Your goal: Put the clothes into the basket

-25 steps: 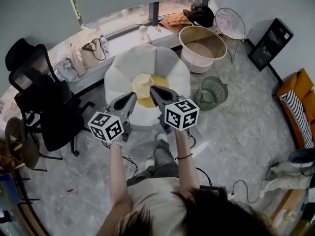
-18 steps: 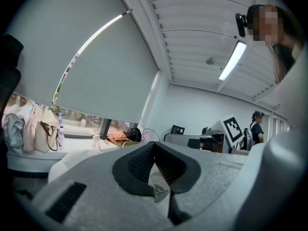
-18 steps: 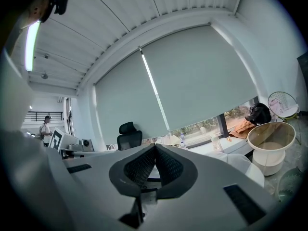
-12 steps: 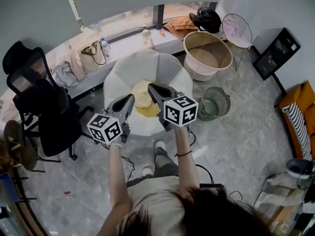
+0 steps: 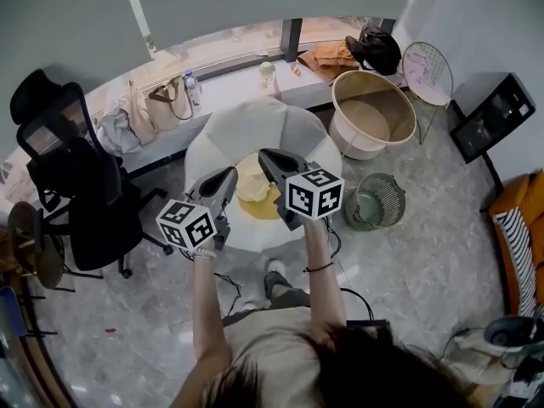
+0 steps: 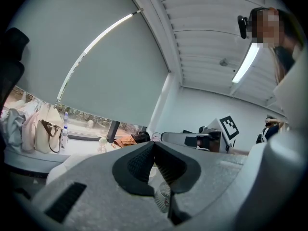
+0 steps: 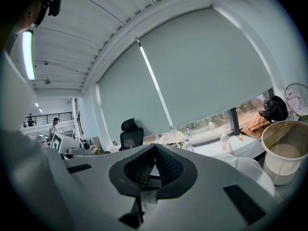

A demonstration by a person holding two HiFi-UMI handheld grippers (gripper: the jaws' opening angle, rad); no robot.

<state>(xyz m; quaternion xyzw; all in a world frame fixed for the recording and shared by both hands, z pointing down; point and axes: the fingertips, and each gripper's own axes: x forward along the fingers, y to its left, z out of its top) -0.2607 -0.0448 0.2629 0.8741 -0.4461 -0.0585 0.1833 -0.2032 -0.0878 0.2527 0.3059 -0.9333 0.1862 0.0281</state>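
A cream garment [image 5: 252,183] lies on top of a yellow one [image 5: 269,208] on the seat of a white padded chair [image 5: 255,126]. My left gripper [image 5: 230,173] hangs just left of the clothes, and its jaws [image 6: 154,143] are shut with nothing between them. Over the right side of the pile is my right gripper [image 5: 264,155], also shut and empty in its own view [image 7: 155,146]. A large beige basket [image 5: 374,113] stands on the floor to the right of the chair, also visible at the right edge of the right gripper view [image 7: 284,150].
A green wire bin [image 5: 375,201] sits on the floor near the beige basket. At the left is a black office chair [image 5: 72,172]. Bags [image 5: 166,100] and a bottle line the window ledge [image 5: 229,79]. A black box [image 5: 495,113] and an orange sofa [image 5: 531,198] are at the right.
Both grippers have moved forward over the white chair and now flank the clothes instead of stopping short of them. Their jaws stayed shut.
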